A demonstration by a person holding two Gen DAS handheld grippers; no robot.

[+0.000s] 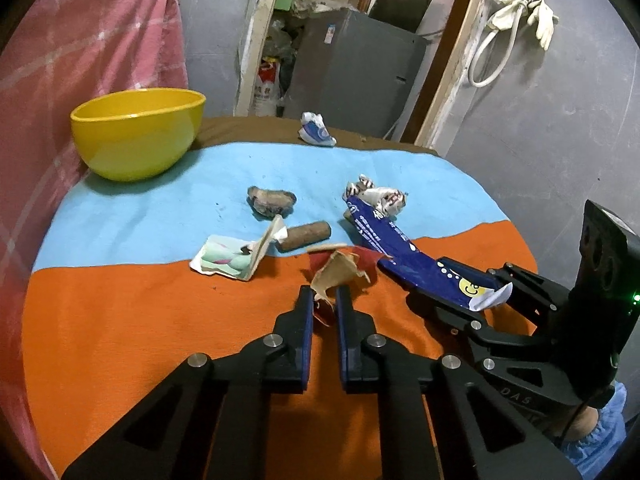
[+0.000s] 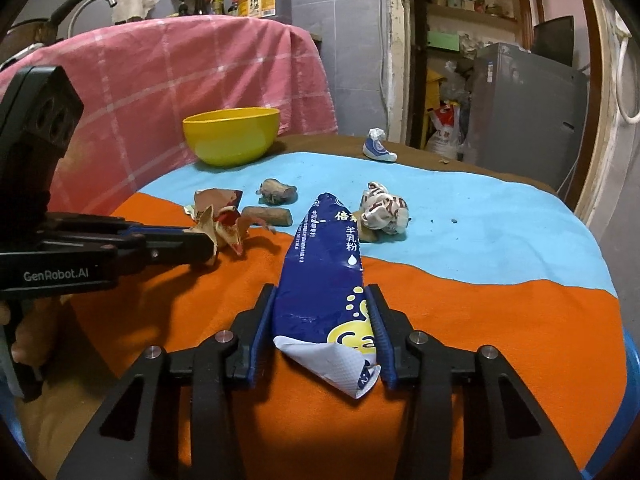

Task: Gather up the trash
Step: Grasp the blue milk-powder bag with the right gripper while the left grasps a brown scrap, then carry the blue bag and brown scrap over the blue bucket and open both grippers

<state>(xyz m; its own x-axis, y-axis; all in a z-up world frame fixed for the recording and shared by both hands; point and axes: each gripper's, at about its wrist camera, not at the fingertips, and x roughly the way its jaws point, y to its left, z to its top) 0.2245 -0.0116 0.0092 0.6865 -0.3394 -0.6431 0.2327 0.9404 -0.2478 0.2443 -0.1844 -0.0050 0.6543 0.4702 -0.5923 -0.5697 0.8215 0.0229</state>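
My left gripper (image 1: 324, 296) is shut on a torn red and brown paper scrap (image 1: 340, 268), which sticks up from between the pads over the orange cloth. From the right wrist view, the left gripper (image 2: 208, 240) comes in from the left with the scrap (image 2: 228, 228) at its tip. My right gripper (image 2: 322, 292) pinches the near end of a long blue milk-powder packet (image 2: 320, 248), with both pads against its sides. The left wrist view shows the right gripper (image 1: 444, 284) and the packet (image 1: 400, 248) to its right. A yellow bowl (image 1: 136, 136) (image 2: 232, 136) stands at the far left.
On the cloth lie a crumpled white wrapper (image 2: 384, 212), a brown cylinder (image 2: 268, 216), a stone-like lump (image 2: 278, 192), a folded pastel card (image 1: 224, 260) and a small blue-white wrapper (image 2: 378, 146) at the far edge. A pink cloth (image 1: 80, 60) hangs on the left.
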